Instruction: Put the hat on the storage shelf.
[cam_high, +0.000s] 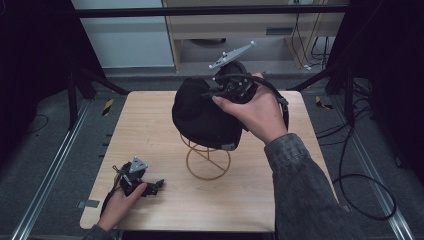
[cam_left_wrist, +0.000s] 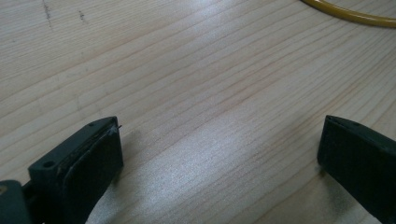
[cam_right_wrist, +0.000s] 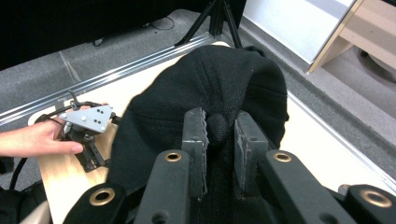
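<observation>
Right gripper (cam_right_wrist: 220, 135) clamps the black cap's (cam_high: 200, 112) crown above a yellow wire stand (cam_high: 207, 159); left gripper (cam_left_wrist: 219, 154) rests spread on the table (cam_high: 150, 130)

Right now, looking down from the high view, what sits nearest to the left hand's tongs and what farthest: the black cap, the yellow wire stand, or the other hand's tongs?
1. Yellow wire stand: its ring base lies just right of the left tongs.
2. Black cap: atop the stand, farther back.
3. Right tongs: farthest, clamped on the cap's top.
</observation>
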